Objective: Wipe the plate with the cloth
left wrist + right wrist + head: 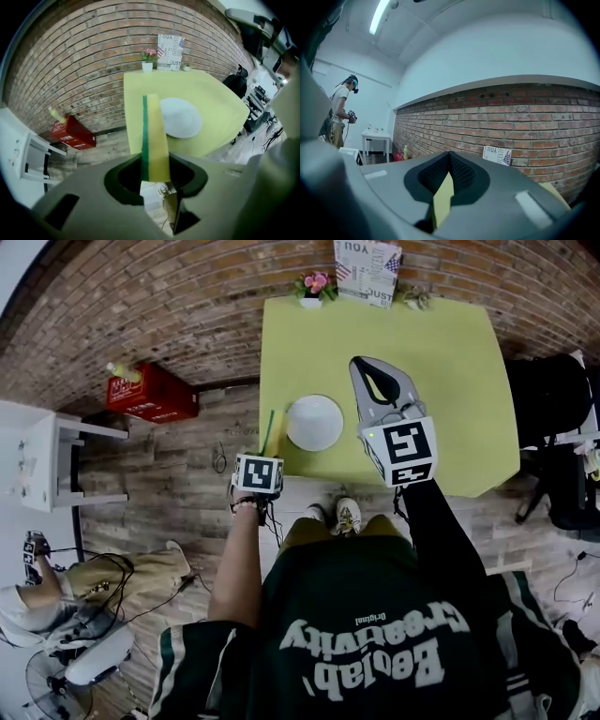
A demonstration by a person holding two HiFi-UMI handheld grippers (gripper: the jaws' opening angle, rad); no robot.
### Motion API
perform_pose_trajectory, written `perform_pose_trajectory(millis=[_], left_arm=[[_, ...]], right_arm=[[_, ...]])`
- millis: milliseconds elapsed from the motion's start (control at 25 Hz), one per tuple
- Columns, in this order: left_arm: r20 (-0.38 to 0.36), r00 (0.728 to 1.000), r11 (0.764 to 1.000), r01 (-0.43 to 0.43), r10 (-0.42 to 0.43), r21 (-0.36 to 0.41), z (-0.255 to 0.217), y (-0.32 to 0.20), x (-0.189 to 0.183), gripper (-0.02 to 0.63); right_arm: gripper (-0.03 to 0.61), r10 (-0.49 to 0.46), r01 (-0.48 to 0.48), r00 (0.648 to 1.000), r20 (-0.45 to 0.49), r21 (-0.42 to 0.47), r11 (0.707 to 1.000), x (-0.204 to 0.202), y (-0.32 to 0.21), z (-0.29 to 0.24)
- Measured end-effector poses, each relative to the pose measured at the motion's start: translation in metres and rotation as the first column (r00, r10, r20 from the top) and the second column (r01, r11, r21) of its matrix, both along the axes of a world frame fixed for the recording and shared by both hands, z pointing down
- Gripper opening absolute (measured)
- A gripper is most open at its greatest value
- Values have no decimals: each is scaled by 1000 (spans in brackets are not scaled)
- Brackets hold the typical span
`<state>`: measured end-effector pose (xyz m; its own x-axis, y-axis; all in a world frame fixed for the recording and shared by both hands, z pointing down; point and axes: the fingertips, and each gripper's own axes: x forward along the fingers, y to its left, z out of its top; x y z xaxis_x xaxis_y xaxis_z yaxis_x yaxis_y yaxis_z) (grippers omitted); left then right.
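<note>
I see left hand-held gripper clamped on yellow-green cloth at table near edge, beside white plate, probably not touching. Right hand-held gripper jaws together, empty, above table.

Dark green shirt, white lettering, white-striped sleeves, pale shoes

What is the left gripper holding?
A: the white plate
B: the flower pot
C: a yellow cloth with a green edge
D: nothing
C: the left gripper has its jaws shut on the yellow cloth, while the plate lies apart from it on the table.
</note>
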<state>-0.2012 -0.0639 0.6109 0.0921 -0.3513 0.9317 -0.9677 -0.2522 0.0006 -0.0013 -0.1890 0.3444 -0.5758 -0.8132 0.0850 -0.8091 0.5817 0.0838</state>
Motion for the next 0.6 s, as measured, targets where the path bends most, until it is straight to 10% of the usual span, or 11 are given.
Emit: perform_pose_trajectory(millis=[600], left_arm=[[-185, 971, 988, -140, 149, 57, -24, -2, 86, 140]], right_arm=[[12, 19, -19, 1000, -22, -25, 1000, 9, 7, 8]])
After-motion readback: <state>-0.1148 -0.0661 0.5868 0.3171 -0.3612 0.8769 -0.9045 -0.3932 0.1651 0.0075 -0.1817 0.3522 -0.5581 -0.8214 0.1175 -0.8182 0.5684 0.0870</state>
